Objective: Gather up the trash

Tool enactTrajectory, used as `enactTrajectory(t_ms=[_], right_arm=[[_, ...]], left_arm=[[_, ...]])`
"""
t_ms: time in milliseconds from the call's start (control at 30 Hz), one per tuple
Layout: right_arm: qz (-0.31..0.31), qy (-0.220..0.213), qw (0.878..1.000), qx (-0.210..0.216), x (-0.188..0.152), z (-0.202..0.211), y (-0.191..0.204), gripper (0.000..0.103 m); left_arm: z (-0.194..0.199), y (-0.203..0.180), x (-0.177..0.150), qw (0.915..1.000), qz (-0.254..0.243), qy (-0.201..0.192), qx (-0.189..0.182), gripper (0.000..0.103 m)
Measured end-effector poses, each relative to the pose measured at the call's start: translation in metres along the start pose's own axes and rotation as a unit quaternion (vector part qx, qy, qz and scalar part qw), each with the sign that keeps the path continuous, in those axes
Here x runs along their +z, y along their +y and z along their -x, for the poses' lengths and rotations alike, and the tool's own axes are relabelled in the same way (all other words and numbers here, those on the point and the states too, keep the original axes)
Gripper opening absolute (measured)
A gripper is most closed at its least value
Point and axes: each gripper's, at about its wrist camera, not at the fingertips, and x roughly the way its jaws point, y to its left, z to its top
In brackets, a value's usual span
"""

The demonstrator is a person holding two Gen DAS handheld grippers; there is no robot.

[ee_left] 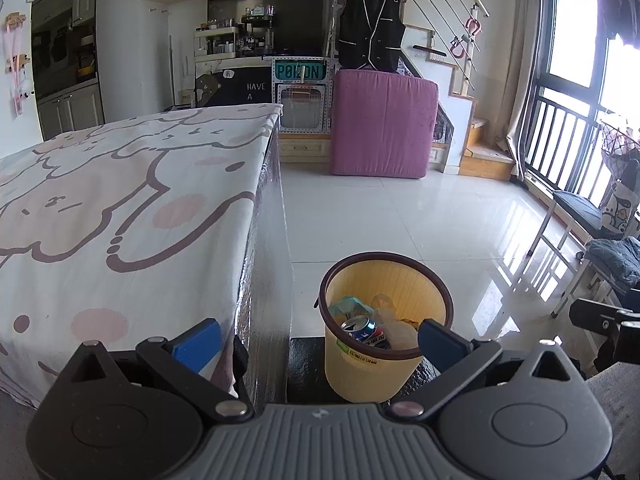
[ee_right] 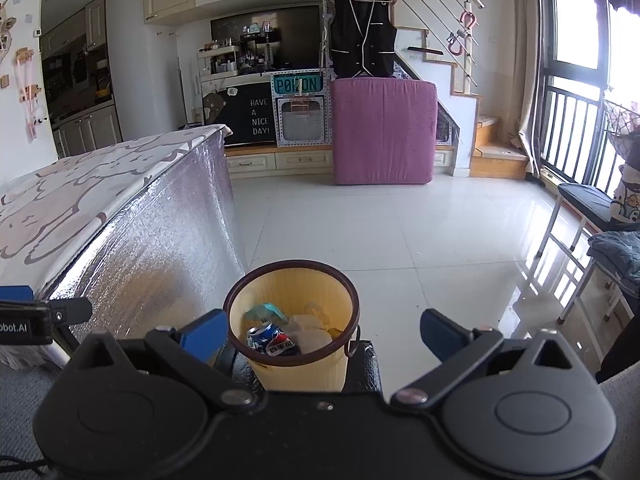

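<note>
A yellow trash bin [ee_left: 400, 280] with a dark rim stands on a black stand beside the table; it also shows in the right wrist view [ee_right: 296, 284]. Inside lie a blue Pepsi can [ee_left: 362, 330] [ee_right: 274, 340], a crumpled white plastic bag [ee_left: 396, 326] [ee_right: 310, 330] and a teal wrapper [ee_left: 346, 304] [ee_right: 266, 311]. My left gripper [ee_left: 318, 340] is open and empty above the bin's near side. My right gripper [ee_right: 320, 334] is open and empty, just above and behind the bin.
A table with a pink cartoon cloth [ee_left: 120, 200] [ee_right: 80, 184] stands to the left, its side wrapped in silver foil [ee_right: 160, 232]. A purple mattress [ee_left: 382, 124] leans at the back. White chairs [ee_left: 592, 240] stand at the right on the tiled floor [ee_right: 400, 220].
</note>
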Motion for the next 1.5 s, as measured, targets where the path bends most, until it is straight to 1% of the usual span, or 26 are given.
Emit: enactTrajectory(t_ms=[1500], right_arm=[[0.002,0.004,1.0,0.001,-0.0031,-0.0008,0.0025,0.103]], left_arm=[[-0.0003,0.0008,-0.0002,1.0,0.0,0.0,0.0,0.103]])
